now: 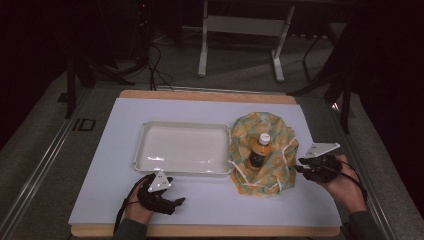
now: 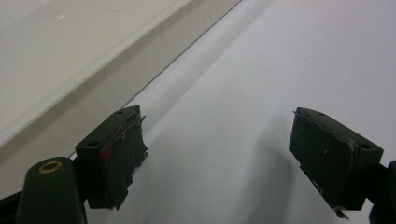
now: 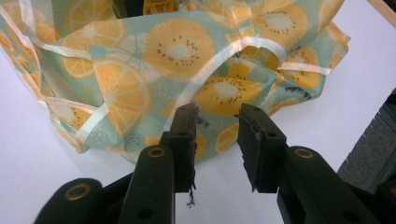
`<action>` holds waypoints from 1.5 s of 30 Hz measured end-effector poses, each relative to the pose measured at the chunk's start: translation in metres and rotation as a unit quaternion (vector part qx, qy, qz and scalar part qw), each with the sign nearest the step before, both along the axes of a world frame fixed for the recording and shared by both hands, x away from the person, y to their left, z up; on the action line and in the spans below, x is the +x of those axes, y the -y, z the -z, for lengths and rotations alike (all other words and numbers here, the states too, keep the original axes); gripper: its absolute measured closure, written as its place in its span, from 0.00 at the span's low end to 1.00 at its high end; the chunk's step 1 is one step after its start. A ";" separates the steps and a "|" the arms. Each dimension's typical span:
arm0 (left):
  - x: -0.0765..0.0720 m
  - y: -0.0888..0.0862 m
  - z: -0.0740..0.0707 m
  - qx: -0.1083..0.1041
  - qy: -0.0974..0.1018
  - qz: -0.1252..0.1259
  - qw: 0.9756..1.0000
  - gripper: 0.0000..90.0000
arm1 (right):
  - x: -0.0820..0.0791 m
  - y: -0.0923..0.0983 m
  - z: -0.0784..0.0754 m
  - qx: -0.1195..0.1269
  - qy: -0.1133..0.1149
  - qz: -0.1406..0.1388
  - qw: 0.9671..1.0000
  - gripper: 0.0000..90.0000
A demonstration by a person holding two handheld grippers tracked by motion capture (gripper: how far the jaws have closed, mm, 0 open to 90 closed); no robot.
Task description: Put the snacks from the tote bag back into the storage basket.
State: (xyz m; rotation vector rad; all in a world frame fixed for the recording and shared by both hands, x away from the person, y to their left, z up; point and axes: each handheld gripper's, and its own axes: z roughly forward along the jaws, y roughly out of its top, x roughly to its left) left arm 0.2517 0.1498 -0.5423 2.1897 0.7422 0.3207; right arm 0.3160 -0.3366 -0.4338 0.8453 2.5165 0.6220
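1. On the white surface (image 1: 210,200), a fruit-print bag (image 1: 272,145) holding an orange bottle (image 1: 259,150) sits right of the white tray (image 1: 145,145).
2. Right tool (image 3: 217,140), jaws parted and grasping nothing, faces the bag's edge.
3. Left tool (image 2: 215,154) rests released beside the tray.

No legible text on any surface. The bottle (image 1: 259,151) carries a label and cap mark, both too small to read. The bag (image 1: 277,145) shows fruit print only.
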 end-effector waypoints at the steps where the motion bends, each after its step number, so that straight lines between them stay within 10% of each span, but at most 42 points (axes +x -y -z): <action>1: 0.000 0.000 0.000 0.001 -0.001 0.001 1.000 0.20 | 0.002 -0.001 -0.001 0.000 -0.002 -0.002 1.000 0.75; 45: 0.000 0.000 0.000 -0.001 -0.001 0.001 1.000 0.20 | 0.020 -0.023 -0.034 -0.050 -0.003 -0.056 0.997 0.85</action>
